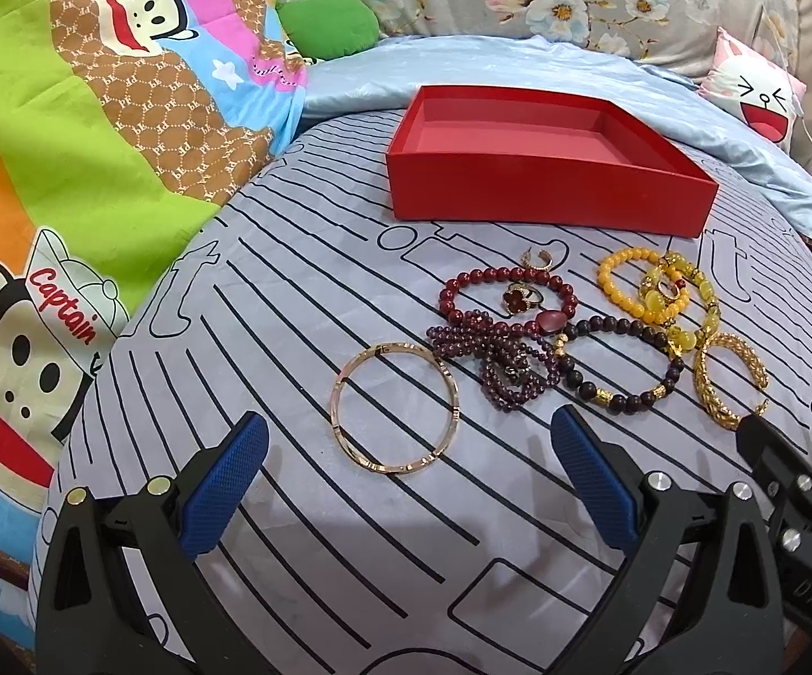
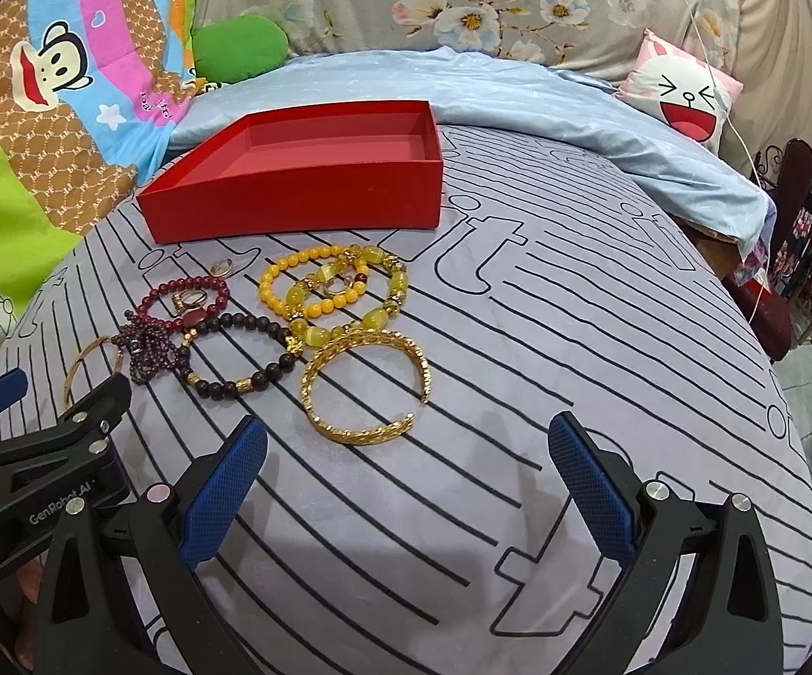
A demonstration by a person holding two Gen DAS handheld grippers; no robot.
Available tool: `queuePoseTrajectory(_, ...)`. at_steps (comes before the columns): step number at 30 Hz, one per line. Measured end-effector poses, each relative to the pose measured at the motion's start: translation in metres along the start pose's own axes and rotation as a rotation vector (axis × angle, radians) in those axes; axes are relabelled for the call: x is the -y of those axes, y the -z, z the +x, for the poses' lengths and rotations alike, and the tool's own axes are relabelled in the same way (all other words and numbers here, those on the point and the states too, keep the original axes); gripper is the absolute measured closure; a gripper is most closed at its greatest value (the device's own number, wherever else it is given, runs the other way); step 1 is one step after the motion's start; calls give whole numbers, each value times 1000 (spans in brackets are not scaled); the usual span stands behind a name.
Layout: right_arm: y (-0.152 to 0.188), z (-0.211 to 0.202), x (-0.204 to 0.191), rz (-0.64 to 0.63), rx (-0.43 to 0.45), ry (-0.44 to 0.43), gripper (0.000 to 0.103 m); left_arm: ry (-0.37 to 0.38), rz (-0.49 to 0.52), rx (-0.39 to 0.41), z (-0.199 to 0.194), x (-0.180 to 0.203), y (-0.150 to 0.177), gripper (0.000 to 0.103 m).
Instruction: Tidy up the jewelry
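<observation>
I have both grippers over the striped bedsheet [image 1: 305, 304], fingers spread wide and holding nothing. Ahead of my left gripper [image 1: 406, 484], the thin gold bangle [image 1: 395, 408] lies flat between the lines of its fingers, just beyond the tips. Past my right gripper [image 2: 409, 484], the chunky gold cuff [image 2: 364, 385] lies just beyond the left fingertip [image 2: 226, 484]. Farther out sit the dark beaded bracelet [image 2: 237, 354], the purple bead strand [image 1: 496, 354], the red bead bracelet [image 1: 504, 298] with a ring [image 1: 521, 298] inside it, and the yellow bead bracelets [image 2: 321, 287], clustered and touching. The red box [image 1: 546, 169] stands open beyond them all.
</observation>
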State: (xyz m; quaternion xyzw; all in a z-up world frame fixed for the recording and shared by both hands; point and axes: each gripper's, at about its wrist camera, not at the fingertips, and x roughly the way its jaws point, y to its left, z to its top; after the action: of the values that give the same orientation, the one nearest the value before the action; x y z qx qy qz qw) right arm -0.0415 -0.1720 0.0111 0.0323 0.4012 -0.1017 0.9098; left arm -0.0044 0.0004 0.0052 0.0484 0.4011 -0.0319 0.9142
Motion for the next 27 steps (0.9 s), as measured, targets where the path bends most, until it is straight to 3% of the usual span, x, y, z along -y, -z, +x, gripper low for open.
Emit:
queuePoseTrajectory(13, -15, 27, -7, -21, -65, -32, 9, 30, -34, -23, 4, -19, -23, 7)
queuePoseTrajectory(27, -18, 37, -12, -59, -106, -81, 46, 65, -50, -70, 17, -25, -29, 7)
